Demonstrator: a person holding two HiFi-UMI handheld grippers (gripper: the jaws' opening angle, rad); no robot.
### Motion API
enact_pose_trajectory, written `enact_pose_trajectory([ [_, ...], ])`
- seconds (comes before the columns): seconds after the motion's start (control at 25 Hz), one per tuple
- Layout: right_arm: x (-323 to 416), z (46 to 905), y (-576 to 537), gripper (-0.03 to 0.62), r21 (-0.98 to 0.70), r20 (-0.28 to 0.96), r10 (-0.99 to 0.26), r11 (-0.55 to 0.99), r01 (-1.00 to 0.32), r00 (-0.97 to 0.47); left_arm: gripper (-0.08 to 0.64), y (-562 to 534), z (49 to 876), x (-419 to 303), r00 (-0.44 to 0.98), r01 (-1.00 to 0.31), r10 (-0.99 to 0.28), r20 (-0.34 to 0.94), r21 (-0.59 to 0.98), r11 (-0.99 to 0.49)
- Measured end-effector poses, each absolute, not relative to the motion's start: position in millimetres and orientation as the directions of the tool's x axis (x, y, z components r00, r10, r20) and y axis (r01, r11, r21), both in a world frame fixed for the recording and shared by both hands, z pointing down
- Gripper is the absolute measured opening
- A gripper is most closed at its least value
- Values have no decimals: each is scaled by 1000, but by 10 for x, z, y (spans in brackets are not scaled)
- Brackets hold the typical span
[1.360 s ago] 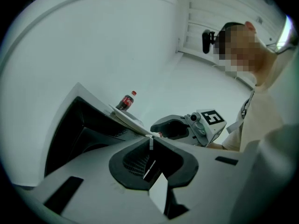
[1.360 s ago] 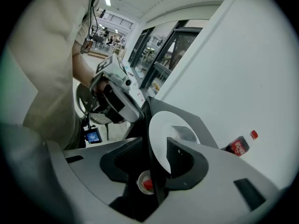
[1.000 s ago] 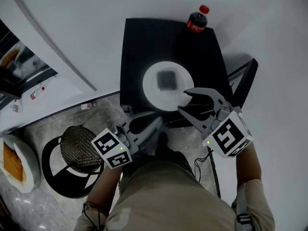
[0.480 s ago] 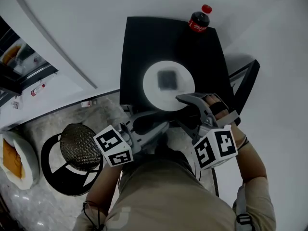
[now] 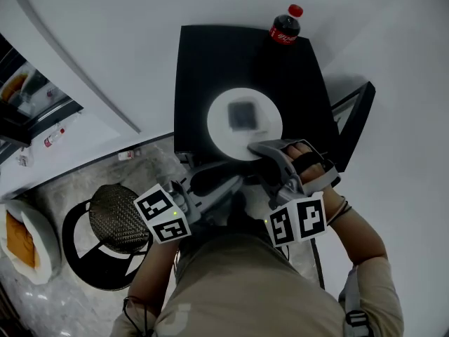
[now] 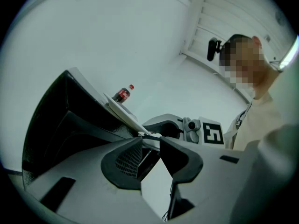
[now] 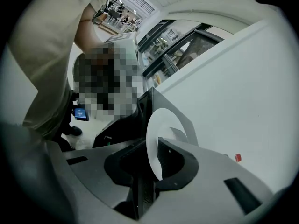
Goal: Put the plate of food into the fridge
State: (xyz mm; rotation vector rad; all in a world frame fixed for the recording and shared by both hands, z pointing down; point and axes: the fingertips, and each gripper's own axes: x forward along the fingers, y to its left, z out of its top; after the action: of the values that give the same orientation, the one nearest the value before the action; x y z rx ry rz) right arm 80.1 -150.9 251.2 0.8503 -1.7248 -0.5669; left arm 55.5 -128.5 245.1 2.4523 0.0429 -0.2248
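Note:
A white plate (image 5: 265, 118) with a grey block of food (image 5: 243, 115) sits on the black table (image 5: 210, 62). My right gripper (image 5: 257, 156) is at the plate's near rim. Its jaws have just been closing, and in the right gripper view the plate (image 7: 163, 125) stands edge-on between the pads of the gripper (image 7: 152, 157), which press on it. My left gripper (image 5: 236, 178) hangs just below the table's front edge. Its jaws have just been opening. In the left gripper view the gripper (image 6: 150, 141) is open, with the plate (image 6: 122, 113) just ahead of its tips.
A cola bottle (image 5: 285, 28) stands at the table's far right corner. The open fridge (image 5: 21, 90) is at the far left, past a white panel. A round black stool (image 5: 116, 216) is on the floor at the left, and a black frame (image 5: 354, 118) is right of the table.
The right gripper rolled over, moved in to the plate's near rim and closed on it. The left gripper's jaws went from shut to open; that hand stayed put.

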Motion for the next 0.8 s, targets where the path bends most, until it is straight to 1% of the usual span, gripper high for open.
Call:
enact_pose_trajectory([
  [0.32,779,2490,-1367,72,741,582,-792,609,-282,-183,106,-1336,2352,534,978,109,-37,-203,660,-743],
  [0.44,763,2490,-1326,71,747,572,-799,601,-285,-185,119,-1342,2347,558,977,109,-47,-207,681,-724],
  [0.56,741,2485,-1283,67,760,557,-810,586,-281,-183,150,-1350,2317,555,973,125,-54,-225,709,-694],
  [0.68,710,2482,-1250,66,770,545,-817,576,-274,-187,150,-1364,2324,547,974,121,-62,-219,729,-674],
  [0.8,700,2470,-1212,61,777,538,-821,571,-264,-193,150,-1374,2325,555,968,152,-61,-242,766,-625],
])
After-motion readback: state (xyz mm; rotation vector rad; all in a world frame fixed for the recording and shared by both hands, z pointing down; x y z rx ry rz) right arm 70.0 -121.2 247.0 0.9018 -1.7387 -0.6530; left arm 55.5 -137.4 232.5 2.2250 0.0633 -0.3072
